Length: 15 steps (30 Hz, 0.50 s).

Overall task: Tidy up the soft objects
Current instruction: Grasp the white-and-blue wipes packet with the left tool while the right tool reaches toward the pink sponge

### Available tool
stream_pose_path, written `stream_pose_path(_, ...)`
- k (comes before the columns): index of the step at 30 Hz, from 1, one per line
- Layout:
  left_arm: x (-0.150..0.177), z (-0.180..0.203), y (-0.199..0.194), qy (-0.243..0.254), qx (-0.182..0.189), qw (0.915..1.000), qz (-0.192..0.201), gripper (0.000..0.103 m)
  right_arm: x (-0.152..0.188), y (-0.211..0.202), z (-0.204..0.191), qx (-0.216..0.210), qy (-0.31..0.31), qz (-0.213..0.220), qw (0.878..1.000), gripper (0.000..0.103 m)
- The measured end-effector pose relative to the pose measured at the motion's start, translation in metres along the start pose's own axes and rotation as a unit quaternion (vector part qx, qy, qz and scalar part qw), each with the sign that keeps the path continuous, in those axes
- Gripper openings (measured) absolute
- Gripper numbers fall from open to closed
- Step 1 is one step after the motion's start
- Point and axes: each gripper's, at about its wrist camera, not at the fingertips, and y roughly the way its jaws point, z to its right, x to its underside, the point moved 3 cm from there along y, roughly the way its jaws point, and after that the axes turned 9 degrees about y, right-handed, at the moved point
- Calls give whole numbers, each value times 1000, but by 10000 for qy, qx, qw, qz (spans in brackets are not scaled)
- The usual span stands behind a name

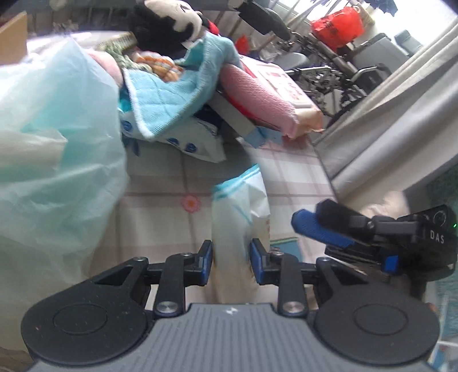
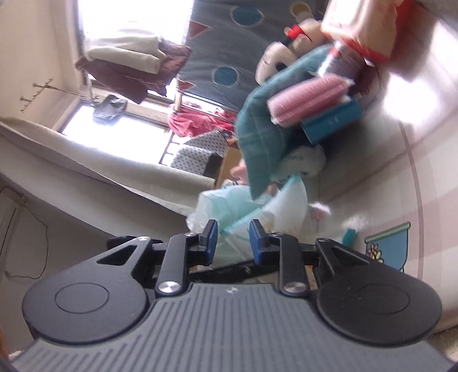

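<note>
A white soft pack with light-blue trim [image 1: 240, 211] stands between the pads of my left gripper [image 1: 231, 257], which is shut on its lower end above the checked bedsheet [image 1: 171, 206]. My right gripper [image 2: 233, 239] is partly open; the same white pack [image 2: 274, 220] lies just beyond its fingertips, not held. The right gripper also shows in the left wrist view [image 1: 309, 223], right of the pack. A pile of soft things lies farther back: a blue quilted towel [image 1: 171, 94], a pink rolled towel [image 1: 257, 97], a black-and-white plush toy [image 1: 169, 25].
A large pale-green plastic bag [image 1: 51, 160] fills the left of the left wrist view. A white printed pack [image 1: 197, 143] lies under the blue towel. A grey curtain [image 1: 386, 114] hangs at the bed's right edge. Furniture and a red bag [image 1: 337, 25] stand behind.
</note>
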Motion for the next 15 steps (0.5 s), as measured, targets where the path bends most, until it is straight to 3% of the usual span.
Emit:
stream_pose_path(8, 0, 5, 1, 233, -518, 9983, -119, 31, 0, 58, 34, 674, 277, -420, 9965, 10)
stream_pose_path(10, 0, 1, 0, 159, -464, 9987, -108, 31, 2, 66, 39, 862, 240, -454, 9950, 3)
stream_pose_path(12, 1, 0, 0, 162, -468, 9987, -107, 31, 2, 65, 40, 775, 348, -443, 9954, 8)
stream_pose_path(15, 2, 4, -1, 314, -610, 9976, -92, 31, -5, 51, 30, 710, 147, -87, 9973, 12)
